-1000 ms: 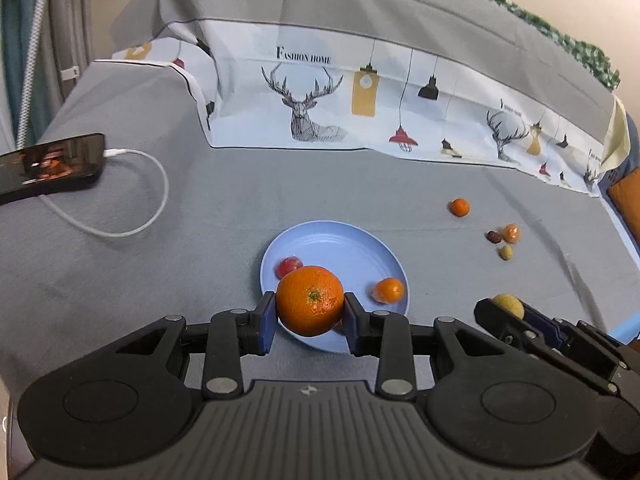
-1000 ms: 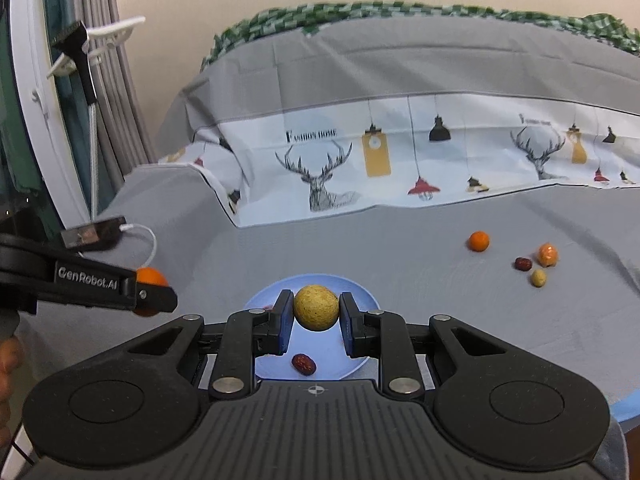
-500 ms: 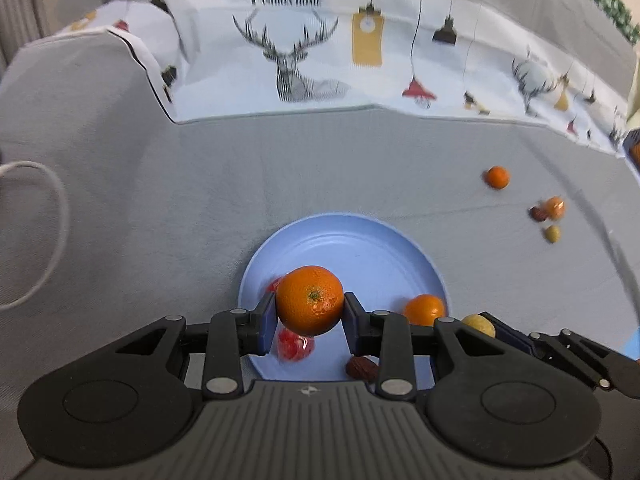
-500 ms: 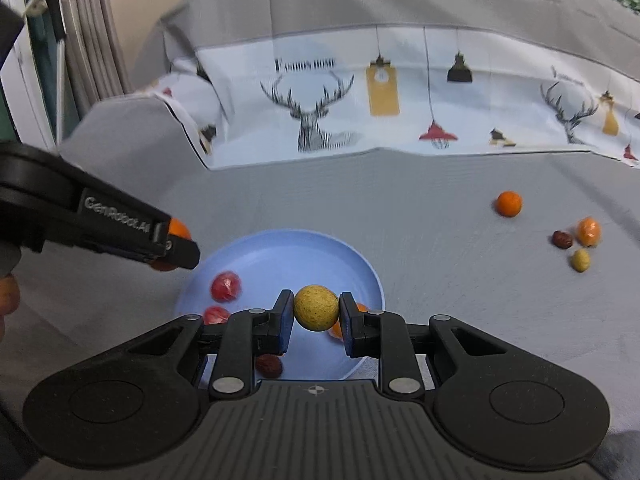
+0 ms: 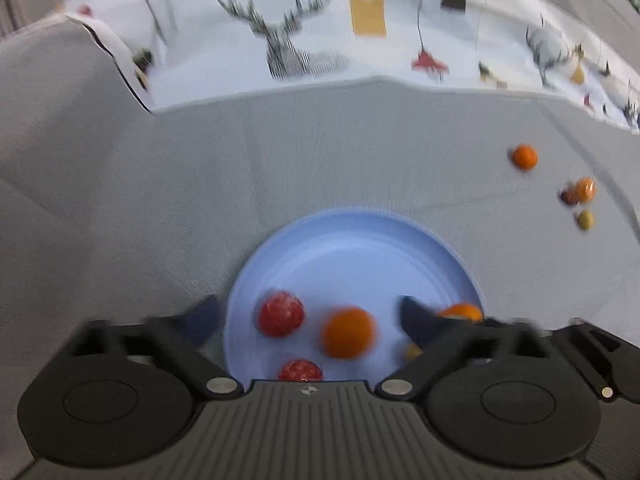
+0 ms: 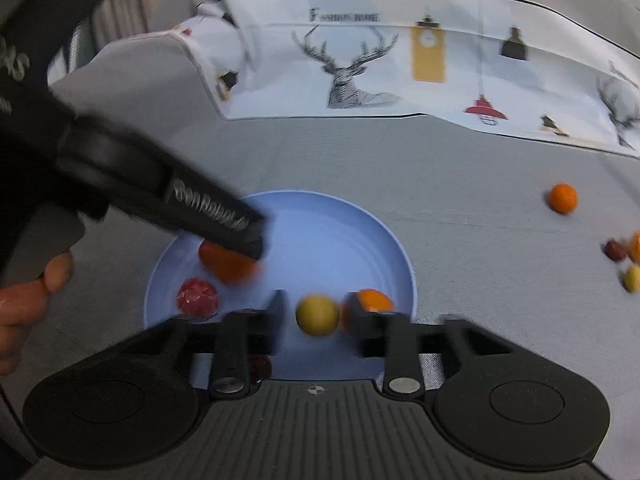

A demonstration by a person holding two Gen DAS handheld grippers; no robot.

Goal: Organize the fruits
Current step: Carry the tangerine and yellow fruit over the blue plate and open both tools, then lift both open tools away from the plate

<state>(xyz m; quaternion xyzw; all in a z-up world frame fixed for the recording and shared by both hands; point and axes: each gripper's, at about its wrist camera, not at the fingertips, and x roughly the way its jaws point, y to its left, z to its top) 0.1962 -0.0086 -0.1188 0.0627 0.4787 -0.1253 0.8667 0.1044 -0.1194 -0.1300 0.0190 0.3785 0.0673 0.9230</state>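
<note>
Fingers of left gripper [image 5: 310, 318] spread wide, right gripper [image 6: 316, 314] just opened, yellow fruit [image 6: 317, 315] loose between, cloth [image 6: 344, 16] reading "Fashion home"

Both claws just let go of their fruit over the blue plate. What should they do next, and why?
Probably lift away and head right. Both grippers' jaws have just been opening, and the orange and yellow fruit sit free on the blue plate, while four small fruits wait on the grey cloth.

Both wrist views look steeply down, close above the shared blue plate [image 5: 352, 240].
</note>
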